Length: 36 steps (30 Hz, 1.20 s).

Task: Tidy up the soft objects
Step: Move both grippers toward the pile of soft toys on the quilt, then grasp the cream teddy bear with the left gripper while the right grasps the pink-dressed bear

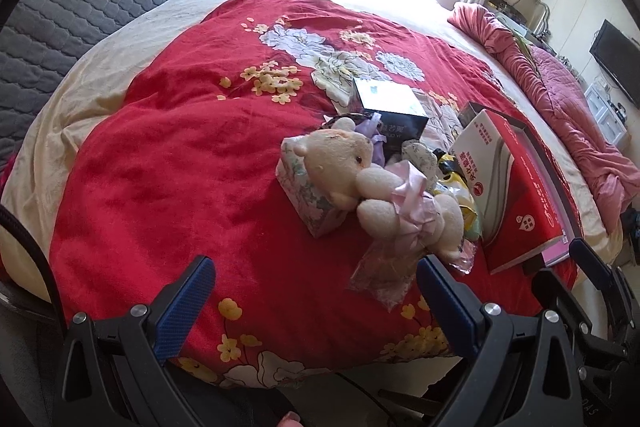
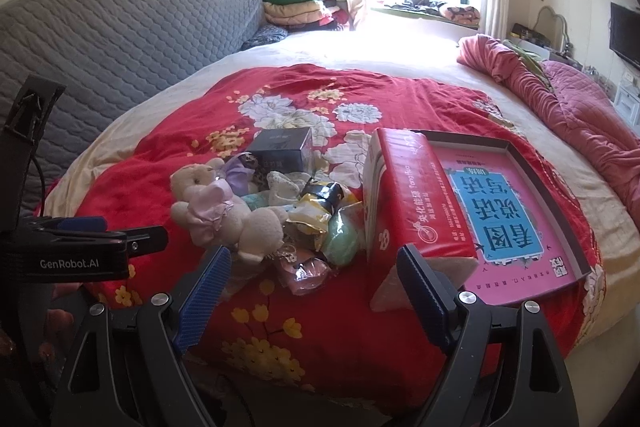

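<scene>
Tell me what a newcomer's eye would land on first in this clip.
Probably the red floral blanket spread across the bed, and the cream teddy bear with a pink bow lying at the left of a small pile on it. Right of the pile, a red box leans on a tray holding a pink book. Both grippers, left and right, are open and empty.

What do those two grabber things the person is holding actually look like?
Each tool is a black plastic frame with triangular cut-outs and silver screw heads. The left tool and the right tool both end in two flat fingers faced with ribbed blue pads. The right camera shows the left tool from the side, printed "GenRobot.AI" in white. A black cable curves past the left tool.
</scene>
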Motion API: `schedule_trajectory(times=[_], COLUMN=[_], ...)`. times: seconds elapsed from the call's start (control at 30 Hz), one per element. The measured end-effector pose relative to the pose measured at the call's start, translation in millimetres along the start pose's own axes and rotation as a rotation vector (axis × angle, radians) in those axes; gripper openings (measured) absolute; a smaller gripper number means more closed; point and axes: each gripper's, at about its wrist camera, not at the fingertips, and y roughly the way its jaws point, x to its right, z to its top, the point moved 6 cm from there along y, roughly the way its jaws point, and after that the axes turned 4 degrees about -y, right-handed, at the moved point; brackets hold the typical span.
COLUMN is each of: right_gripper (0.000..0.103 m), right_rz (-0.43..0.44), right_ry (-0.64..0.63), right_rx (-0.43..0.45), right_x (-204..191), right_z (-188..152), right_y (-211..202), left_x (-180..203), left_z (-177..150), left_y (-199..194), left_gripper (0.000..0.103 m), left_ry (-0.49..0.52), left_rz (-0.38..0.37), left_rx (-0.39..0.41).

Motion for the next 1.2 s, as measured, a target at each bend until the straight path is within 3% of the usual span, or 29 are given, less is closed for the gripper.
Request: schedule_trajectory(times=[0.1, 0.5, 1.07, 1.13, 1.17, 1.2], right_gripper=[0.086, 0.086, 0.086, 0.085, 0.080, 0.067], right_rz=[0.014, 0.098, 0.114, 0.110, 0.115, 0.129], right_ry=[-0.025, -0.191, -0.528, -0.556, -0.559, -0.558], right_rx=[0.003, -0.018, 0.026, 0.032, 0.032, 0.029], right_x=[-7, -47, -96, -98, -98, -97], right_z=[1, 5, 16, 16, 16, 16], right_y=[5, 45, 107, 111, 112, 114], left_x=[-10, -30, -7, -5, -5, -5], left_z=[9, 32, 65, 66, 67, 68], left_y=[3, 18, 42, 45, 47, 49], left_gripper=[0.101, 0.101, 0.093, 0.090, 0.089, 0.088], left_ry=[-0.028, -0.092, 0.002, 0.008, 0.007, 0.004], left_rz=[-0.028, -0.092, -0.141, -0.150, -0.152, -0.153], left_rx=[0.033, 0.028, -0.039, -0.049, -0.055, -0.061])
